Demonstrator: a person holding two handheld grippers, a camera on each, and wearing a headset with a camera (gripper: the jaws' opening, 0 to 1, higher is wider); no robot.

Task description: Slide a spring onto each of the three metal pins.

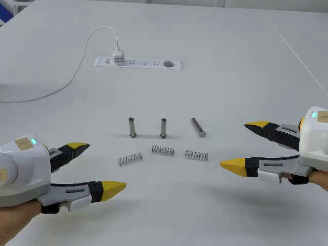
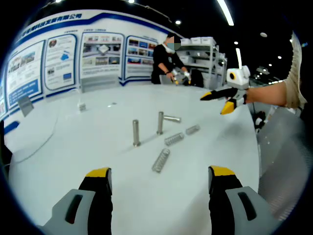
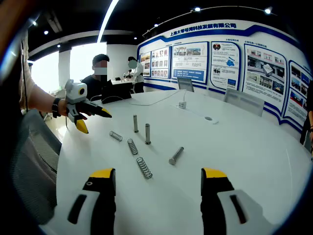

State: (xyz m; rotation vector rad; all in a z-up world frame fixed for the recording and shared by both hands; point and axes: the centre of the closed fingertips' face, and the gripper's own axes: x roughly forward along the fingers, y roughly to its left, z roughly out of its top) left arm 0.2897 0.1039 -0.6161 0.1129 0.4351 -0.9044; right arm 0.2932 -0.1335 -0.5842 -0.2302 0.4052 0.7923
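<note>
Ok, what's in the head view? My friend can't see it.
Three metal pins sit on a white table, two upright and one lying down, with three springs in front. The open left claw and open right claw hover at either side.

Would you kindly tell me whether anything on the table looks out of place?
Yes: in the head view the right pin lies on its side, while the left pin and middle pin stand upright; it looks toppled.

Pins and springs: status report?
Left gripper, right gripper open, empty. Left pin, middle pin upright; right pin lying flat. Three springs loose on table, none threaded. Power strip far back, out of the way.
</note>
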